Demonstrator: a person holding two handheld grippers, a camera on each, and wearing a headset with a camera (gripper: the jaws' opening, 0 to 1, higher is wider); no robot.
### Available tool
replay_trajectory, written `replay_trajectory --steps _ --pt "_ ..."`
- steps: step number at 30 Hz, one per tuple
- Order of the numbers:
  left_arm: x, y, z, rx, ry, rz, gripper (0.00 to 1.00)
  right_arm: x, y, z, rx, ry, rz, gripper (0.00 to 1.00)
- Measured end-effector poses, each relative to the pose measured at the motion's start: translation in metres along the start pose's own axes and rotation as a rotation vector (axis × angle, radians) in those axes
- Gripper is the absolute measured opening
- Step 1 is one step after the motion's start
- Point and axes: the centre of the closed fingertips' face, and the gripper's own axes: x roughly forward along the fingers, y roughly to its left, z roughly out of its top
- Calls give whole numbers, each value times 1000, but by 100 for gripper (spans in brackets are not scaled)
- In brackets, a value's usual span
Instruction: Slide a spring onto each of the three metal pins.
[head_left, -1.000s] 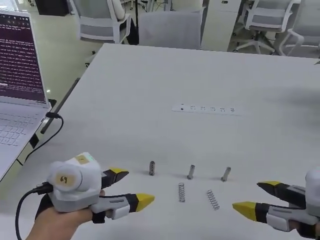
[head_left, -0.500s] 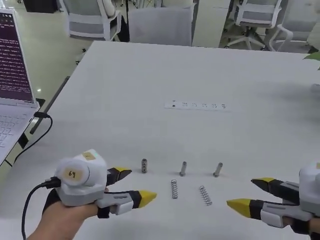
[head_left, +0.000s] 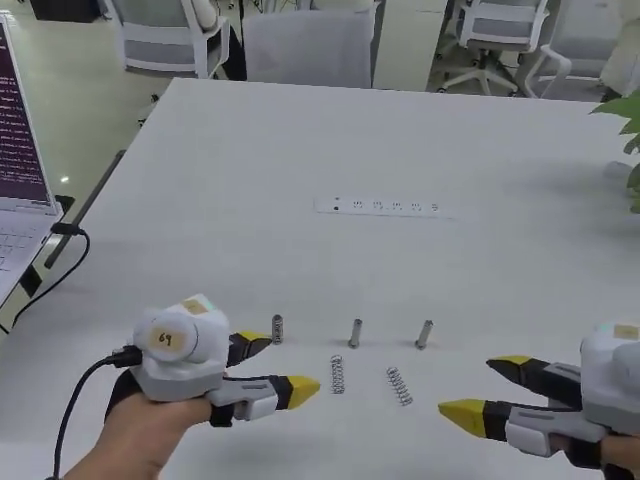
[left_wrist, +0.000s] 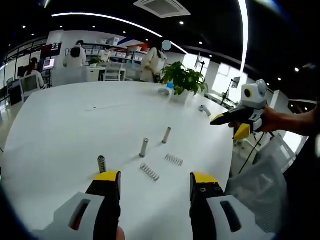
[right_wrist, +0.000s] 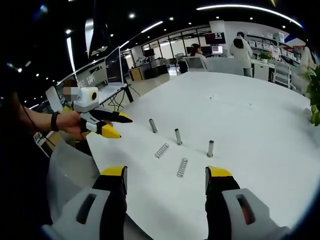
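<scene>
Jaws wide, empty on left gripper (head_left: 285, 363) and right gripper (head_left: 475, 386); leftmost pin (head_left: 277, 320) carries spring (head_left: 277, 331), two loose springs (head_left: 337, 374) lie on table (head_left: 300, 150) near bare pins (head_left: 355, 333)

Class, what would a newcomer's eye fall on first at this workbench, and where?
Two hand-held grippers with yellow-tipped jaws, the left gripper and the right gripper, sit low at the head view's sides, both open and empty. Between them on the white table stand three metal pins: the leftmost pin wears a spring, the middle pin and right pin are bare. A loose coil spring and a second loose spring lie just before those.
</scene>
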Motion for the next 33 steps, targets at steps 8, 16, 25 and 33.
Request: replay_trajectory --steps 8,16,25,33 --pt "15 -4 -5 -11 19 -8 50 -3 0 -2 6 -3 -3 62" --pt "37 -4 -11 -37 45 -2 49 -5 3 -9 14 7 -5 62" --pt "57 1 -21 -71 74 17 45 -6 3 -15 32 3 -10 63" --pt "73 4 -34 -105 111 51 40 -9 5 -19 42 6 -7 62"
